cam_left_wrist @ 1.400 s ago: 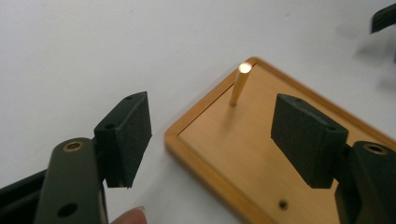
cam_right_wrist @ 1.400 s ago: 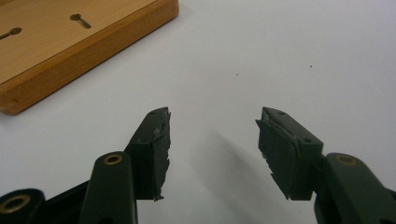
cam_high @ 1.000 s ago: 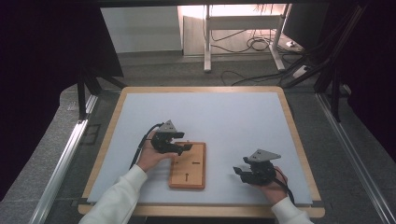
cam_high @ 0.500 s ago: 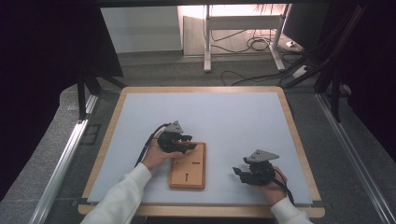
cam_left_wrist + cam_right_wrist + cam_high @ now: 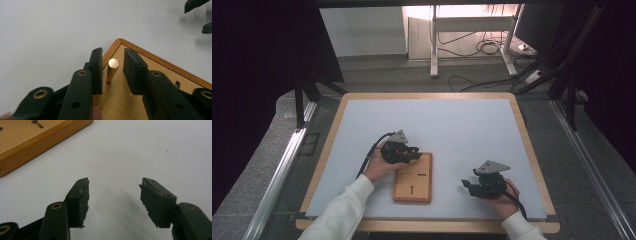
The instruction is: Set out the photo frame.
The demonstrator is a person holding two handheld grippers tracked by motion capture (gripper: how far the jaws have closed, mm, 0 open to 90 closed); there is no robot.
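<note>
A small wooden board [image 5: 412,187] with dark slots lies on the white mat. A short brass peg [image 5: 111,71] stands upright near the board's corner. My left gripper [image 5: 412,154] reaches over that corner, and in the left gripper view its jaws [image 5: 113,51] stand on either side of the peg. They have just been closing. The peg sits close to the left pad [image 5: 98,72], with a gap to the right pad [image 5: 132,72]. My right gripper [image 5: 468,186] rests low over the mat to the right of the board, open [image 5: 115,182], with nothing between its fingers.
The white mat [image 5: 452,125] lies in a wooden-rimmed table [image 5: 524,140]. The board's edge [image 5: 37,147] lies to the upper left of the right gripper's jaws. Behind the table are desk legs and cables [image 5: 482,47] on the floor. Dark curtains hang at both sides.
The left gripper's jaws have narrowed around the peg while the left hand barely shifted. The right hand and its gripper have stayed still.
</note>
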